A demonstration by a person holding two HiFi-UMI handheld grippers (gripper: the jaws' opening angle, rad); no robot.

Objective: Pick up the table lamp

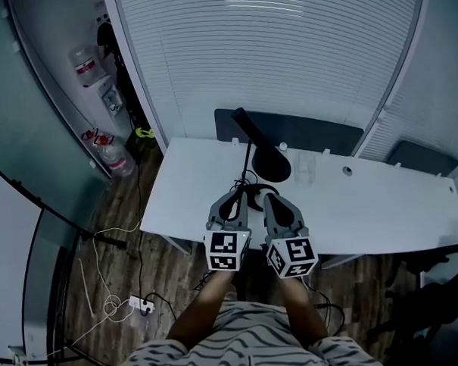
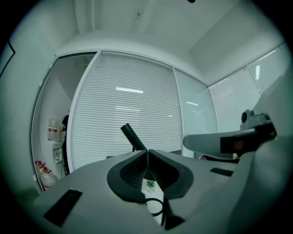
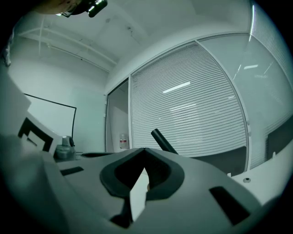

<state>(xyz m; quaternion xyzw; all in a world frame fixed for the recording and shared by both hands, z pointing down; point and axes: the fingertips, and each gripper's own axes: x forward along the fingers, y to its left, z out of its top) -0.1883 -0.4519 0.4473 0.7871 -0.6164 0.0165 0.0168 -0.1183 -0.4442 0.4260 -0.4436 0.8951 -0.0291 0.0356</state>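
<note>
- Left gripper [image 1: 239, 188] and right gripper [image 1: 268, 196] side by side over the table's [image 1: 381, 206] near edge, jaws of both pressed together on nothing.
- Left, past the table edge: power strip [image 1: 140, 304] on the floor.
- Centre: table lamp [image 1: 271, 167] just beyond the tips, stem [image 1: 249, 132] leaning left.
- Right: clear cup [image 1: 305, 168] beside the base, then wide white tabletop.
- Gripper views alone: stem against the blinds [image 2: 132, 105].

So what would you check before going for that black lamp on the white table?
1. Table lamp found, standing on its base on the table: ok.
2. Left gripper jaws apart for a grab: not ok, they are together with nothing between them.
3. Right gripper jaws apart: not ok, they are together with nothing between them.
4. Cable in front of the base out of the way: cannot tell.
5. Clear cup beside the base far enough off: cannot tell.
</note>
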